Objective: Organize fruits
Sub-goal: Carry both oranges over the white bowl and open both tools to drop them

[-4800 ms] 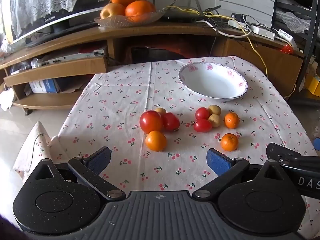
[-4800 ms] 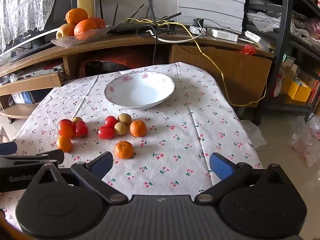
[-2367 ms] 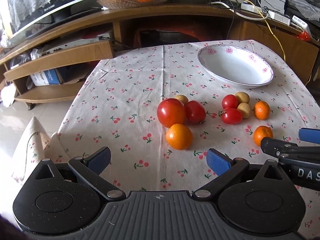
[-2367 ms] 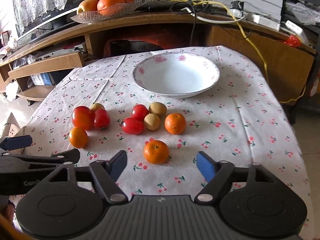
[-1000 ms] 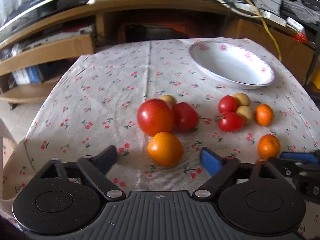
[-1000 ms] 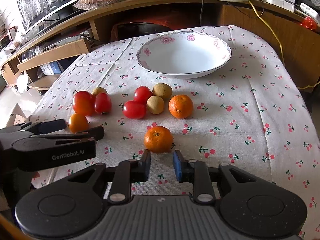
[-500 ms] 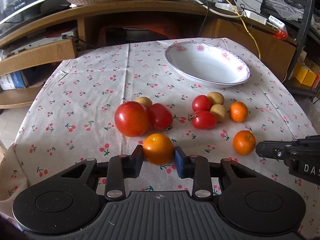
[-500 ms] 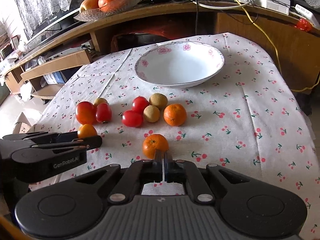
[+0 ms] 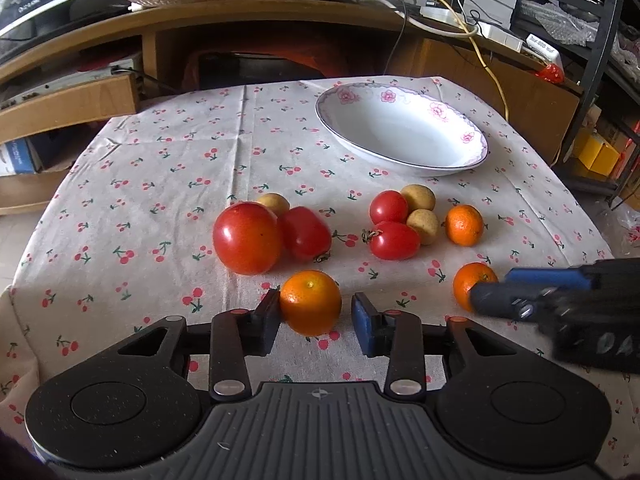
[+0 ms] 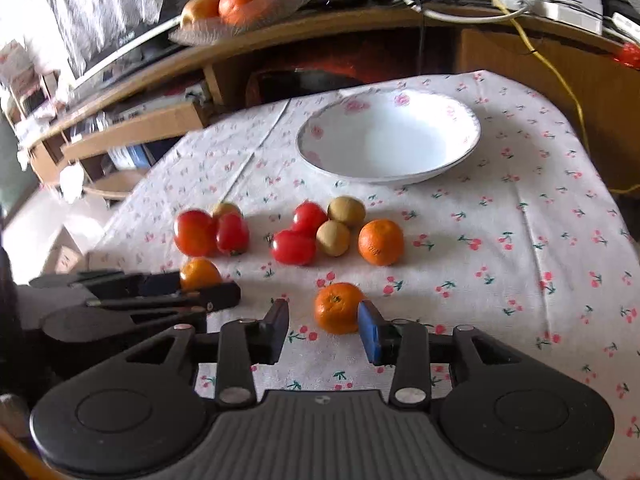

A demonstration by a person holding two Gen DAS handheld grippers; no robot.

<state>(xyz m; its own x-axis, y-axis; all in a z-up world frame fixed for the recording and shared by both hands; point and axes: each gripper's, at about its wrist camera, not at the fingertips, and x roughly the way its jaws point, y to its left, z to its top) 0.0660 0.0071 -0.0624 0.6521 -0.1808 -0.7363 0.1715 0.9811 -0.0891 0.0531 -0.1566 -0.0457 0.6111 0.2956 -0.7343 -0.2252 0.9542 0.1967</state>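
Left wrist view: left gripper (image 9: 316, 318) jaws part-open around near orange (image 9: 310, 302), left pad touching, right pad apart. Right gripper (image 10: 325, 330) jaws part-open around mandarin (image 10: 338, 307) on worktop cloth (image 10: 520, 240). Bowl (image 10: 460, 152) beyond.

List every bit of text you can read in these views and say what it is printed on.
"DA": pale letters on the body of the right claw, in the left wrist view; blurred, the rest unreadable.
Lettering on the TV bezel: too small to read.
Label on the white box on the wooden unit: too small to read.
Right wrist view: nothing legible.
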